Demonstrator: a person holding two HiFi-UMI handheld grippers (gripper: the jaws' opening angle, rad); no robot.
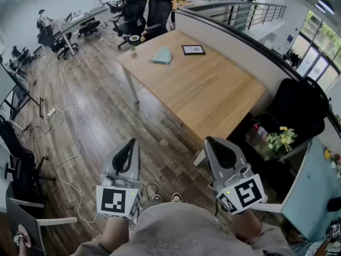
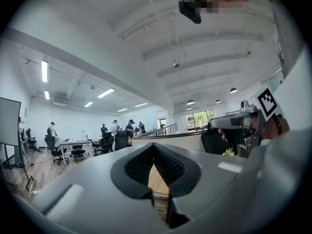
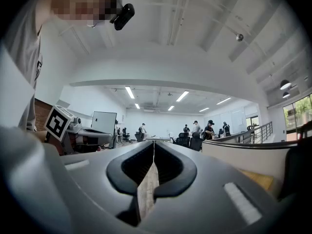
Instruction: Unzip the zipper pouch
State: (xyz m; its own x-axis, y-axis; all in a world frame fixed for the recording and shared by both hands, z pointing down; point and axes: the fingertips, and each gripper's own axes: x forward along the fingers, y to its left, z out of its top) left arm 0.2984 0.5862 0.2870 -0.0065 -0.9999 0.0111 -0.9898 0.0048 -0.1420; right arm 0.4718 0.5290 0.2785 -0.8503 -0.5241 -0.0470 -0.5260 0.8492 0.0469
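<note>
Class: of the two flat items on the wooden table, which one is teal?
The zipper pouch, soft and teal, lying left of the black-framed picture in the head view.

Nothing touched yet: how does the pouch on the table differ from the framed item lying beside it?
Colour: the pouch is pale teal; the framed item has a dark border round a light face. Shape: the pouch is soft and uneven in outline; the framed item is a crisp rectangle. Place: the pouch lies nearer the left edge of the wooden table, the framed item to its right. Both lie flat on it, apart from each other.
</note>
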